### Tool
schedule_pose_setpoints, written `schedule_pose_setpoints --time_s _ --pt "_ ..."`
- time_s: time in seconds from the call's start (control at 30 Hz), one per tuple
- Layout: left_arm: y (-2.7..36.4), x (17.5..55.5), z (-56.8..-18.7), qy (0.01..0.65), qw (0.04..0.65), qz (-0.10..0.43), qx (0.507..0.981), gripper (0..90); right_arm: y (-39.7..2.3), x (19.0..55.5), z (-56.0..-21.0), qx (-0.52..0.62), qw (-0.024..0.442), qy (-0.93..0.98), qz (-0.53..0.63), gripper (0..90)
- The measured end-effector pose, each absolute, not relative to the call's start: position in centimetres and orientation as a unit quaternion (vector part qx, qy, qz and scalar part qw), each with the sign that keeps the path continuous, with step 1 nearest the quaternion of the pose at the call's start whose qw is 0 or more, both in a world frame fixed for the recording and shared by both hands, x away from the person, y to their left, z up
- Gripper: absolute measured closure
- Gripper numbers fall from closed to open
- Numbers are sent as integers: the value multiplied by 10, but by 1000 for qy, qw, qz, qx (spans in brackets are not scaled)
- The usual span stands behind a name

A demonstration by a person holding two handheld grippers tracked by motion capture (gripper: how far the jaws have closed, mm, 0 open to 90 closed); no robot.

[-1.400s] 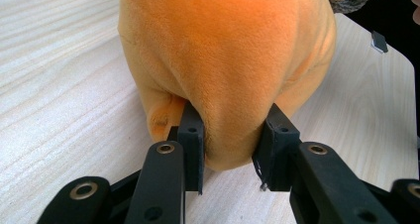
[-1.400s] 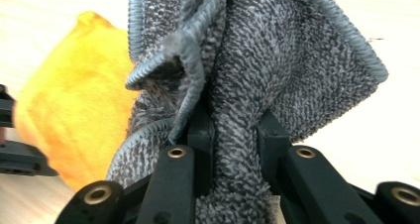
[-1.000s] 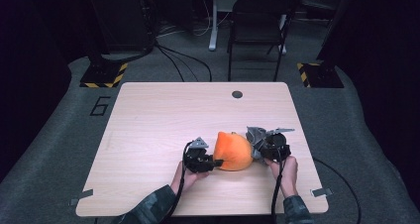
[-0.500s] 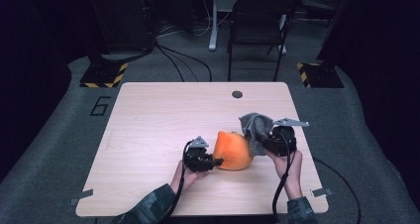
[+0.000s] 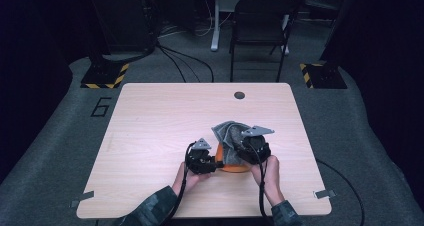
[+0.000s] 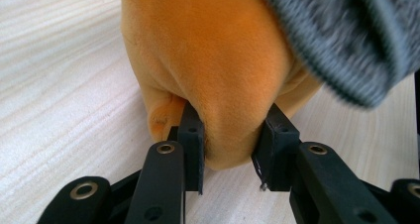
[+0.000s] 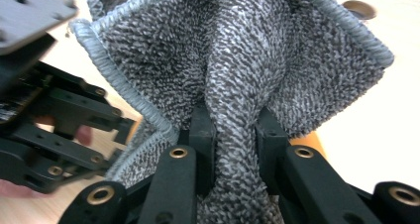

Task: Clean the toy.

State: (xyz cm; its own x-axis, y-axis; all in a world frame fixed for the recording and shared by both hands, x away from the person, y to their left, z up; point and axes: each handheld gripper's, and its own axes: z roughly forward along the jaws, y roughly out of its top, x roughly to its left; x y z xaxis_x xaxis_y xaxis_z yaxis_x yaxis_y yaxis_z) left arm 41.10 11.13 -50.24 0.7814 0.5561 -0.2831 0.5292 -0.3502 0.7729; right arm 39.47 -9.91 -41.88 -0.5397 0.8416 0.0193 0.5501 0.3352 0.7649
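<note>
An orange plush cloth lies on the wooden table near its front edge. My left gripper is shut on a fold at the cloth's near edge and rests low on the tabletop. Held above the table, my right gripper is shut on a bunched ridge of a grey terry cloth. In the high view the grey cloth hangs over the orange cloth and hides most of it. There the left gripper and right gripper stand close together. The grey cloth's hem crosses the top right of the left gripper view.
A round cable hole sits near the table's far edge. A dark chair stands beyond it. Tape tabs mark the front corners. The left half of the tabletop is bare wood.
My right gripper has risen and swung left with the grey cloth, which now drapes over the orange cloth instead of lying at its right. The left gripper has kept still.
</note>
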Motion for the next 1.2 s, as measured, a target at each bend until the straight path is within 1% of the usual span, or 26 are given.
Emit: schedule_pose_setpoints --time_s 0.17,0.47,0.6,0.77,1.03,1.13,1.2 --pt "111 411 -502 332 467 13 820 680 -114 396 -421 447 188 792 371 746" --pt "111 411 -503 334 471 12 816 681 -136 402 -427 476 189 783 354 744" --pt "111 411 -503 335 472 11 815 681 -151 407 -435 498 179 775 345 745" --pt "111 412 -503 335 471 10 816 681 -167 416 -453 529 176 768 315 751" --pt "112 412 -504 333 472 10 816 681 -171 424 -474 546 180 775 262 758" --pt "113 412 -504 335 474 8 814 681 -171 429 -490 550 172 786 224 759" --pt "113 412 -504 335 475 8 814 681 -172 432 -495 553 167 783 230 760"
